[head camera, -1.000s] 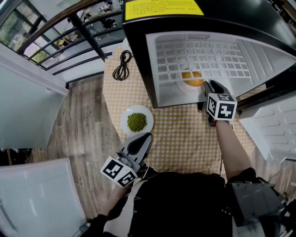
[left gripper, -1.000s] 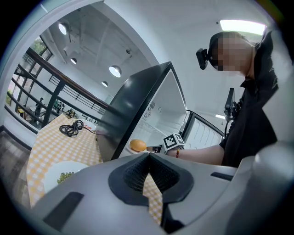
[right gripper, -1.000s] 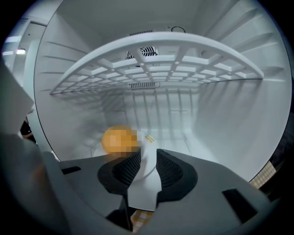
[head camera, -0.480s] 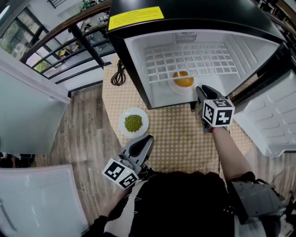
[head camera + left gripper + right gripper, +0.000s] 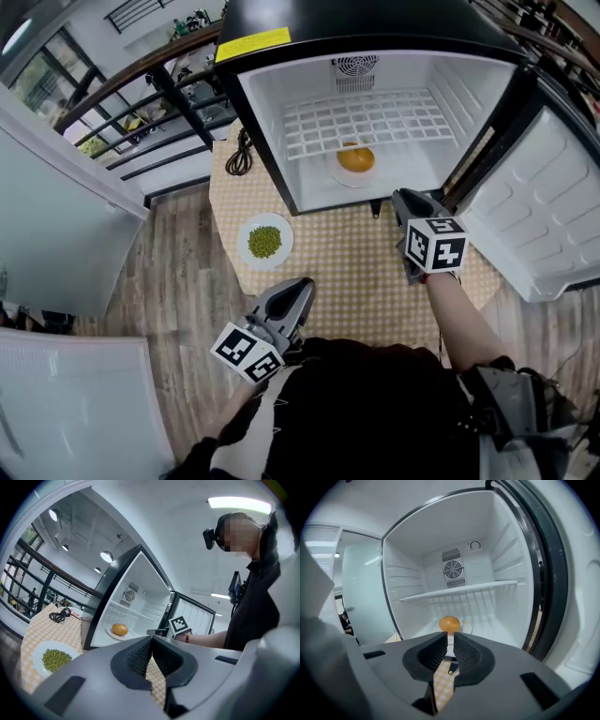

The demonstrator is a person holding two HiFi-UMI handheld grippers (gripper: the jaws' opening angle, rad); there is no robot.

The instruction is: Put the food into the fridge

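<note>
An orange [image 5: 356, 158] lies on a white plate [image 5: 339, 175] on the floor of the open mini fridge [image 5: 375, 28], under its wire shelf [image 5: 366, 120]. A white plate of green peas [image 5: 265, 242] stands on the checked table left of the fridge. My right gripper [image 5: 401, 199] is just outside the fridge mouth, pointing at the orange [image 5: 449, 623], its jaws almost together and empty. Near the table's front edge, short of the peas [image 5: 54, 659], my left gripper [image 5: 302, 286] is shut on nothing.
The fridge door [image 5: 553, 216] hangs open at the right. A coiled black cable [image 5: 240, 157] lies on the checked cloth [image 5: 347, 272] left of the fridge. Wooden floor and a railing lie beyond the table's left edge.
My right gripper has drawn back out of the fridge toward me, leaving the orange plate inside. The left gripper has hardly moved.
</note>
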